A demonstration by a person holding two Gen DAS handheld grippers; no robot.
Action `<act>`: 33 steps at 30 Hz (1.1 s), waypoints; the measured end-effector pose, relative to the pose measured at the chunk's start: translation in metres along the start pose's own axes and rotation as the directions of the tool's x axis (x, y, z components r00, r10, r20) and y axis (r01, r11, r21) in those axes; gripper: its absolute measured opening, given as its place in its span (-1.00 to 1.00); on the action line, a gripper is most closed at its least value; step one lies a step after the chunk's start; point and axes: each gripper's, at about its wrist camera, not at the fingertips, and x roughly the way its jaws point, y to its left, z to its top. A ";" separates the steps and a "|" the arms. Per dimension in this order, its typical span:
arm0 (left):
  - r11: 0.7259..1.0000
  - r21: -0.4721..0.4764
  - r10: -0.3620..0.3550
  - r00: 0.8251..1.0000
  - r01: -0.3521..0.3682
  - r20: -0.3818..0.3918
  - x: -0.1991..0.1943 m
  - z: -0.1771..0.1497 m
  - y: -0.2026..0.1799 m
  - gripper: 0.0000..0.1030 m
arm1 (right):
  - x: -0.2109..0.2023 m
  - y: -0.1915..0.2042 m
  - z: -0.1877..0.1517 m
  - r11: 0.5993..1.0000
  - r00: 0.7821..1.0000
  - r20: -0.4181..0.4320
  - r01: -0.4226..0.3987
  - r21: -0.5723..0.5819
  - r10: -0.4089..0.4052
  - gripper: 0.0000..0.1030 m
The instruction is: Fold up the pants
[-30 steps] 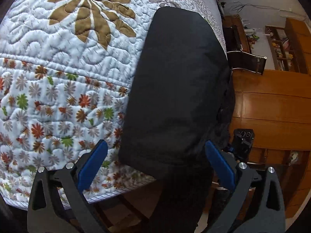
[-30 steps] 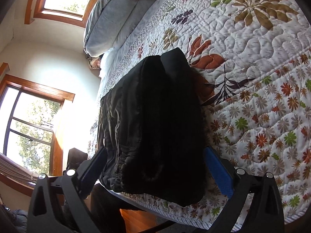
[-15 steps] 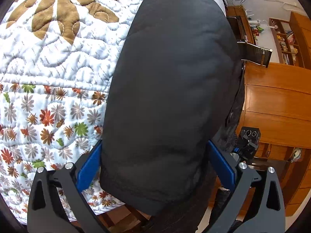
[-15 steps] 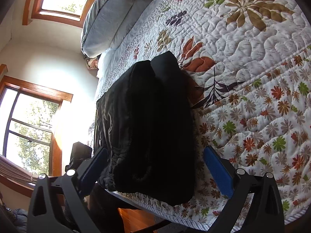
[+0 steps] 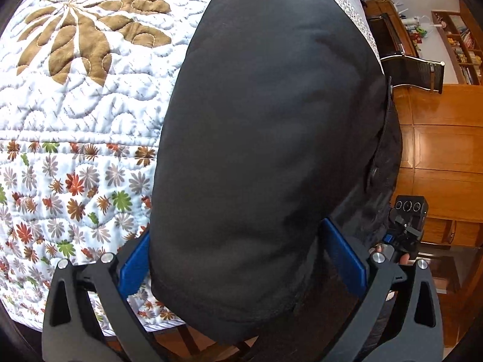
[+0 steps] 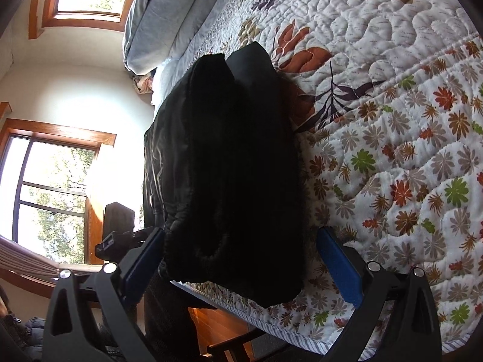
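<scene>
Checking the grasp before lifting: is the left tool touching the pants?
Cannot tell. In the left wrist view the pants fill the open left tool, hiding any contact with its blue pads.

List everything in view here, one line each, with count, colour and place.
pants: one, black, folded, at the quilt's near edge, partly overhanging it
quilt: one, white with floral print, covering the bed
pillow: one, grey, at the bed's head
windows: two, wood-framed, on the wall by the bed
chair: one, black, beyond the bed
shelves: wooden, far right in the left view
left tongs: open, blue pads either side of the pants
right tongs: open, straddling the pants' end
</scene>
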 end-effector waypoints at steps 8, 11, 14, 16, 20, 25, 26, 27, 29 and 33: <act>1.000 -0.016 -0.021 0.999 0.020 -0.041 0.009 0.007 -0.001 0.96 | 0.018 0.006 0.005 1.000 0.998 -0.057 0.025 -0.007 -0.025 0.94; 1.000 -0.015 -0.010 0.999 0.009 -0.033 0.007 0.005 0.002 0.96 | 0.021 0.008 0.008 0.999 0.997 -0.067 0.040 -0.020 -0.041 0.94; 1.000 -0.026 -0.013 0.999 0.013 -0.031 0.013 0.003 -0.007 0.96 | 0.023 0.011 0.009 0.999 0.997 -0.066 0.047 -0.028 -0.048 0.94; 1.000 -0.028 -0.005 1.000 0.005 -0.019 0.012 0.002 -0.008 0.96 | 0.023 0.021 0.006 0.994 0.997 -0.039 0.057 -0.094 -0.061 0.77; 1.000 -0.011 -0.006 1.000 0.006 0.011 0.009 -0.004 -0.012 0.96 | 0.025 0.033 0.003 0.982 0.994 -0.023 0.101 -0.159 -0.106 0.45; 1.000 0.006 -0.007 0.999 0.006 0.044 0.004 -0.013 -0.015 0.95 | 0.027 0.051 0.002 0.969 0.994 0.012 0.107 -0.222 -0.106 0.01; 1.000 0.010 -0.003 0.999 0.003 0.050 0.003 -0.015 -0.016 0.95 | 0.027 0.055 0.003 0.967 0.994 0.016 0.111 -0.228 -0.110 -0.01; 1.000 0.015 0.000 0.999 -0.001 0.055 0.000 -0.017 -0.016 0.95 | 0.028 0.058 0.004 0.965 0.993 0.019 0.114 -0.236 -0.113 -0.04; 1.000 0.029 0.010 0.998 -0.012 0.065 -0.004 -0.023 -0.016 0.91 | 0.029 0.062 0.004 0.962 0.993 0.023 0.119 -0.246 -0.116 -0.07; 0.998 0.054 0.021 0.994 -0.027 0.108 -0.015 -0.022 -0.019 0.77 | 0.034 0.074 0.010 0.953 0.993 0.034 0.119 -0.278 -0.114 -0.11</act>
